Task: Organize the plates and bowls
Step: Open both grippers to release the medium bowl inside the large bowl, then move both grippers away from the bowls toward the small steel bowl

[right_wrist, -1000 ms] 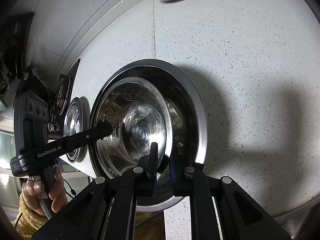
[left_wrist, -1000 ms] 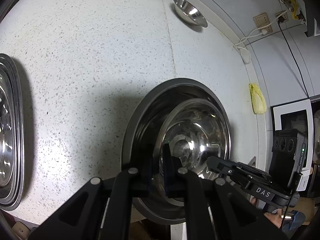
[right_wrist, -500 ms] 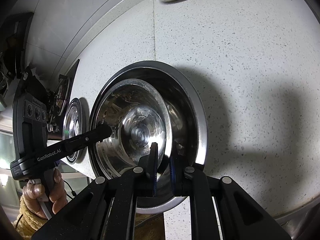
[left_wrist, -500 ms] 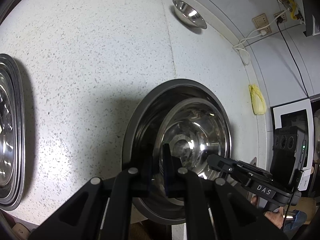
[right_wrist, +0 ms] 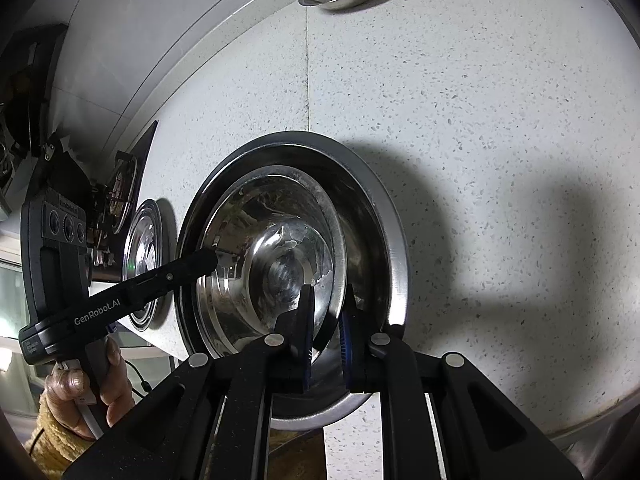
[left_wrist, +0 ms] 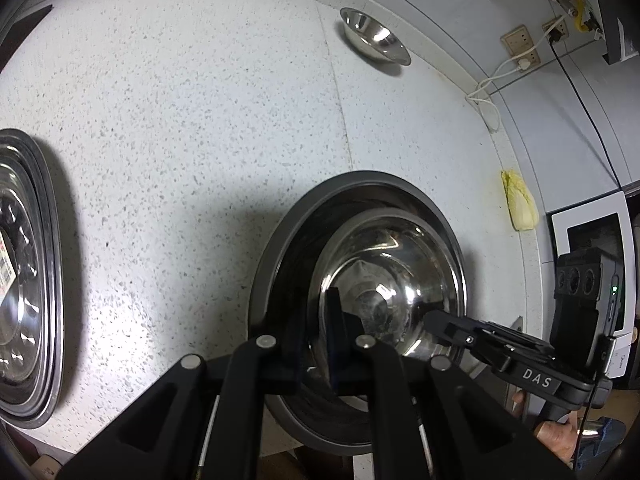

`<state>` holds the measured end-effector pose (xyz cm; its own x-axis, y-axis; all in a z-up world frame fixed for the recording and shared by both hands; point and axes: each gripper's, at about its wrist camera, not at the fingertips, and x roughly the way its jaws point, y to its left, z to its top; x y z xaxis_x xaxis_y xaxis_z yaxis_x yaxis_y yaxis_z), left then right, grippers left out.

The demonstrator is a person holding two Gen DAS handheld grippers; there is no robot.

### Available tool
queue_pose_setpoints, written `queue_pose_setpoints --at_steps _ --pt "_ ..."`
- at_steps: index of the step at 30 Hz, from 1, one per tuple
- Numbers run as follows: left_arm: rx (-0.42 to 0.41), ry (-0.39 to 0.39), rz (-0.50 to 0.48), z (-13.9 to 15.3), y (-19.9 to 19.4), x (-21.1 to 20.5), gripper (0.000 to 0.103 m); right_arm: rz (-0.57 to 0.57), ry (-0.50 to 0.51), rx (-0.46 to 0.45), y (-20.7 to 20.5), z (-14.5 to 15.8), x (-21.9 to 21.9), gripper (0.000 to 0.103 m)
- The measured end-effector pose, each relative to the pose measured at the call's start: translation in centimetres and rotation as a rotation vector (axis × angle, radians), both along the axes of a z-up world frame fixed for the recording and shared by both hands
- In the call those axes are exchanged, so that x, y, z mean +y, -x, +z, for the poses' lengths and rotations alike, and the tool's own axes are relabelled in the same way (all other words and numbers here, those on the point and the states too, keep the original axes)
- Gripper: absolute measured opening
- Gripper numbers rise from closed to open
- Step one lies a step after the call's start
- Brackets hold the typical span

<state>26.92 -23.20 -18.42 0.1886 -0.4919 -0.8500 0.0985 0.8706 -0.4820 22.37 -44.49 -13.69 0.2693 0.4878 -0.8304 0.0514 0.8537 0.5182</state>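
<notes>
The speckled white worktop [left_wrist: 200,120] carries all the things. Near its front edge stands the big steel bowl [left_wrist: 280,240], and the inner bowl [left_wrist: 400,264] sits inside it, leaning a little toward the right side. At the far left lies a stack of steel plates [left_wrist: 44,280]. A small bowl [left_wrist: 374,36] stands alone far back near the wall, well apart from the others. The left claw [left_wrist: 316,332] has the left rim of the inner bowl between its jaws; the jaws are opening, but the pads look close against the rim. The right claw [right_wrist: 326,328] is clenched on the right rim of the same bowl. A yellow cloth [left_wrist: 518,204] lies at the right.
</notes>
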Motion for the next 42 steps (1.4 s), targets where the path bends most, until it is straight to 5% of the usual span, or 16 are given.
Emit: queue_pose_setpoints --at_steps 6,13,20,25,32,42 --pt "-0.020 -0.016 -0.005 0.2 0.1 -0.2 0.010 0.019 0.027 -0.016 0.0 0.3 0.2 0.012" --pt "-0.039 -0.020 -0.013 0.6 0.2 -0.2 0.010 0.037 0.029 -0.036 -0.1 0.8 0.8 0.029" --pt "-0.087 -0.032 -0.038 1.5 0.6 -0.9 0.026 0.051 0.019 -0.050 -0.1 1.1 1.0 0.038" --pt "-0.106 -0.020 -0.021 2.3 0.5 -0.4 0.030 0.056 0.059 -0.075 0.1 1.9 1.0 0.057" --pt "-0.165 -0.020 -0.022 3.6 0.7 -0.1 0.032 0.058 0.047 -0.114 0.9 3.1 0.7 0.057" --pt "-0.306 -0.075 -0.052 5.9 1.5 -0.6 0.049 0.023 0.024 -0.180 0.9 5.1 -1.4 0.059"
